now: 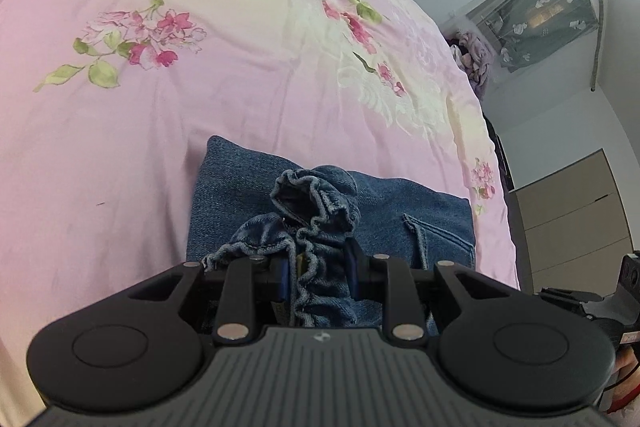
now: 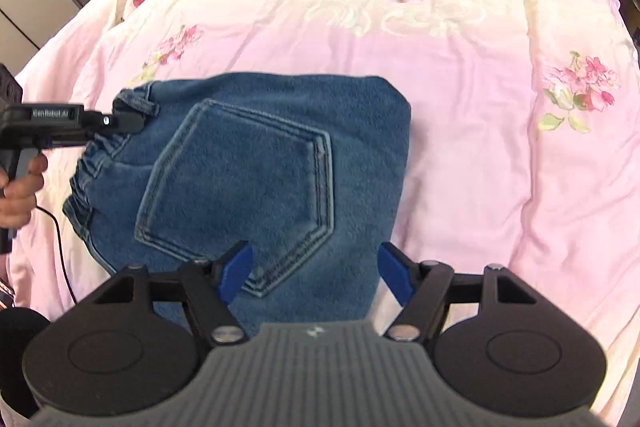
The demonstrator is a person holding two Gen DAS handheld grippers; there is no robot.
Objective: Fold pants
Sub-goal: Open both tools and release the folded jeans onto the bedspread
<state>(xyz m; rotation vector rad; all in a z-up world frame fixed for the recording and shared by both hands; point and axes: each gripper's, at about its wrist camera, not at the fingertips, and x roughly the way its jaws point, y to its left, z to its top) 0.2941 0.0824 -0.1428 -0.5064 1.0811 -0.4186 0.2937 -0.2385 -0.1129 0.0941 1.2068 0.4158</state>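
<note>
Pants nearly folded on the bed

Jeans (image 2: 256, 171) lie compact mid-frame; left gripper (image 1: 320, 271) jaws pinch the waistband, right gripper (image 2: 314, 269) jaws gape empty.

A: What colours are showing on the folded denim pants (image 2: 256, 171)?

B: Mid-blue is showing, with paler blue stitching outlining the pocket.

A: And the quilted cotton bedspread (image 2: 460, 75)?

B: It is showing soft pink fading to cream, with printed magenta flowers and green leaves. The gripper fingertips (image 2: 236, 267) are showing bright blue.

Bedroom: floral bedspread (image 2: 460, 131), wardrobe (image 1: 572, 219).
</note>
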